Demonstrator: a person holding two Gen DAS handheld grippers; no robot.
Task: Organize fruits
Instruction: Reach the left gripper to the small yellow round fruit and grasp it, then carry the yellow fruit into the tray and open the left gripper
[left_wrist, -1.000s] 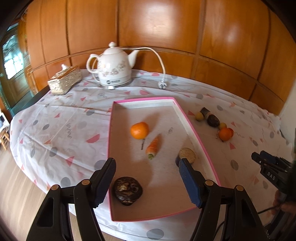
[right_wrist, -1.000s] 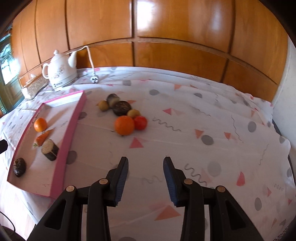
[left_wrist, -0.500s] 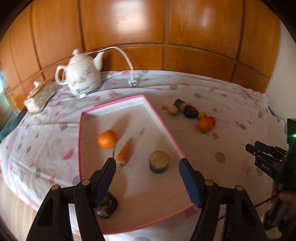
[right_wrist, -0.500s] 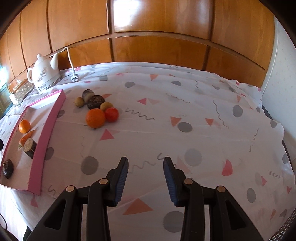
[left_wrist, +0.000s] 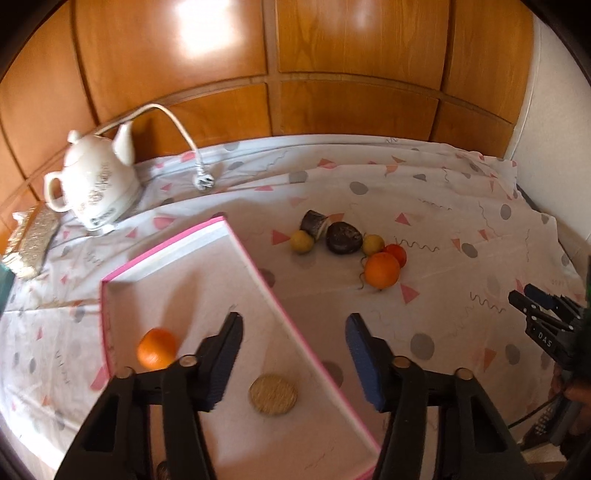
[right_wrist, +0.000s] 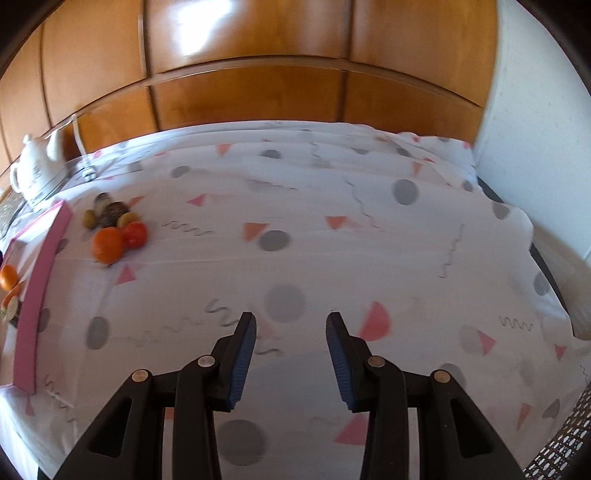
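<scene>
A pink-rimmed tray (left_wrist: 258, 266) lies left on the patterned cloth. It holds an orange (left_wrist: 157, 349) and a round tan-topped slice (left_wrist: 273, 394). My left gripper (left_wrist: 293, 332) hovers over the tray's right rim with its jaws closing on nothing. To the right of the tray sits a fruit pile: an orange (left_wrist: 382, 269), a red fruit (left_wrist: 397, 254), a dark lumpy fruit (left_wrist: 344, 238), two small yellow fruits (left_wrist: 302, 242) and a brown stub (left_wrist: 314, 223). My right gripper (right_wrist: 291, 321) stands open over bare cloth, far right of the same orange (right_wrist: 108, 244).
A white teapot (left_wrist: 94, 188) with its cord and plug (left_wrist: 202, 181) stands at the back left, beside a woven tissue box (left_wrist: 31, 240). Wood panelling closes the back. A white wall (right_wrist: 535, 129) and the table's edge lie to the right.
Both grippers have swung to the right, so the tray has slid left in both views. The left jaws have narrowed. The dark fruit in the tray has dropped out of the left view.
</scene>
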